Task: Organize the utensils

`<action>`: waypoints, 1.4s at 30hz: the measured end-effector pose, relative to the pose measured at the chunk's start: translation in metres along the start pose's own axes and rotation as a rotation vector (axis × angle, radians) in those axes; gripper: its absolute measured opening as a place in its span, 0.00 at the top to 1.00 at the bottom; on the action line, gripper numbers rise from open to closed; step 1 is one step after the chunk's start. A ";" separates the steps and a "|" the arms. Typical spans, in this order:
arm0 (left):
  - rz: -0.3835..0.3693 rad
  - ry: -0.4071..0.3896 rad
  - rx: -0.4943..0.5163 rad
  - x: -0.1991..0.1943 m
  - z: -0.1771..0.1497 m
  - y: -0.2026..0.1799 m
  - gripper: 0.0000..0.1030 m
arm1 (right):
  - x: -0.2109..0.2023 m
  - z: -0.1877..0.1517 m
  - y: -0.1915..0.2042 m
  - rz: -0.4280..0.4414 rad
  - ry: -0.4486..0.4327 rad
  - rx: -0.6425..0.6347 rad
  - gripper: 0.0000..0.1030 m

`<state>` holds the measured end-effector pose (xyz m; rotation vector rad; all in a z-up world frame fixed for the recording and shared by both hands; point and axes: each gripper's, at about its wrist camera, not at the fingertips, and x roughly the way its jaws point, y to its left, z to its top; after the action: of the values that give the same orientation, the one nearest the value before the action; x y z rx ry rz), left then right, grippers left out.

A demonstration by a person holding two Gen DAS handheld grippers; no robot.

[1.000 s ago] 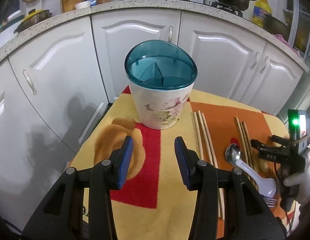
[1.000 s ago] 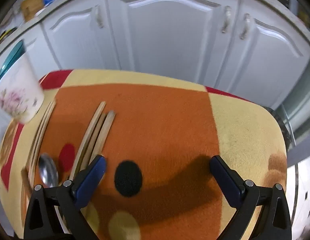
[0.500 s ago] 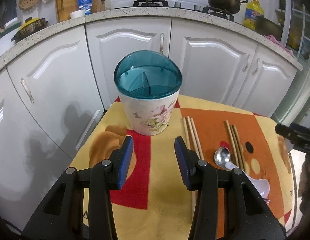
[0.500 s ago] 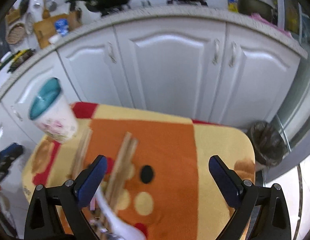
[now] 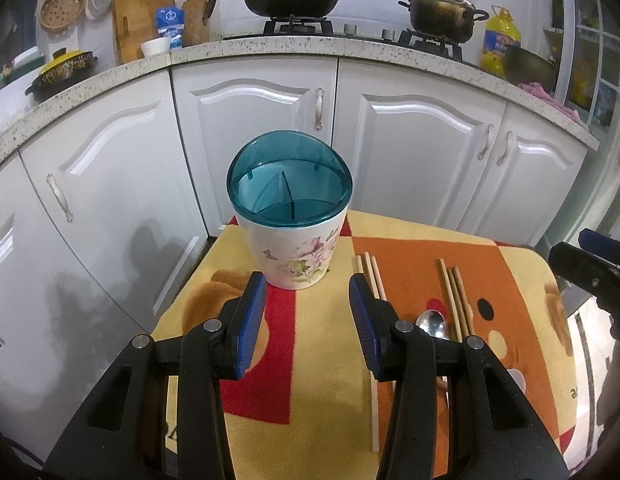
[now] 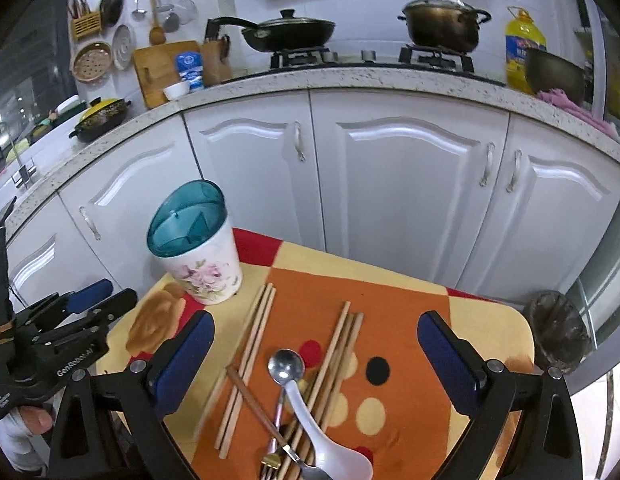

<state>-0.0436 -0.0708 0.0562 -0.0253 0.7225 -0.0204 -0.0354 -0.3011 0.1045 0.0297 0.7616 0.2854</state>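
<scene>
one floral holder [image 6: 201, 264]; two chopstick bundles [image 6: 253, 344]; one metal spoon [image 6: 285, 364]; left gripper [image 5: 307, 320] and right gripper [image 6: 314, 356] spread, empty

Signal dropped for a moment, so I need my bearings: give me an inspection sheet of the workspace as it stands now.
Surface: patterned cloth over a small table.
Job's things: utensil holder upright, no utensils seen inside; chopsticks, metal spoon, white spoon and fork lie on the cloth.
Clutter: nothing seen.
Grippers: left gripper and right gripper both open, holding nothing.
Cables: nothing seen.
Surroundings: white cabinets, stove with pan and pot.
</scene>
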 end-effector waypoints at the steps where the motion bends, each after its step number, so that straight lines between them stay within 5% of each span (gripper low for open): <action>1: -0.001 -0.001 0.000 -0.001 0.000 0.000 0.59 | -0.002 0.000 0.002 -0.002 -0.006 -0.004 0.02; 9: -0.013 -0.018 0.005 -0.006 0.002 -0.002 0.59 | -0.014 0.001 0.010 -0.011 -0.074 -0.004 0.02; 42: -0.054 -0.024 -0.008 -0.010 0.006 -0.009 0.59 | -0.006 0.001 0.007 -0.062 -0.009 -0.009 0.02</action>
<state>-0.0471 -0.0793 0.0670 -0.0527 0.6974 -0.0682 -0.0407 -0.2961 0.1100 -0.0008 0.7508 0.2299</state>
